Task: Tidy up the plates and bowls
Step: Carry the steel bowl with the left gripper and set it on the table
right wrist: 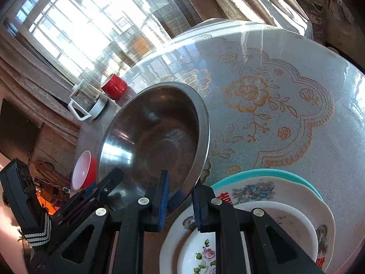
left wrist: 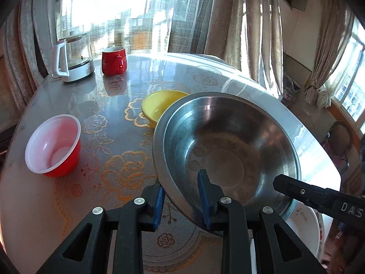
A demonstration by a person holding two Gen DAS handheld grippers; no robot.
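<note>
Steel bowl (left wrist: pixel 228 150) hangs tilted between us, left gripper (left wrist: pixel 181 202) and right gripper (right wrist: pixel 180 202) each clamped on its near rim, sharing the weight above the plates (right wrist: pixel 285 210) below-right.

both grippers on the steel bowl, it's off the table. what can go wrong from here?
1. Steel bowl is pinched only at its thin rim by the left gripper and right gripper; it hangs tilted and could slip.
2. Its edge hangs over the plate stack; a drop could chip them.
3. Yellow bowl sits close behind; swinging may knock it.
</note>
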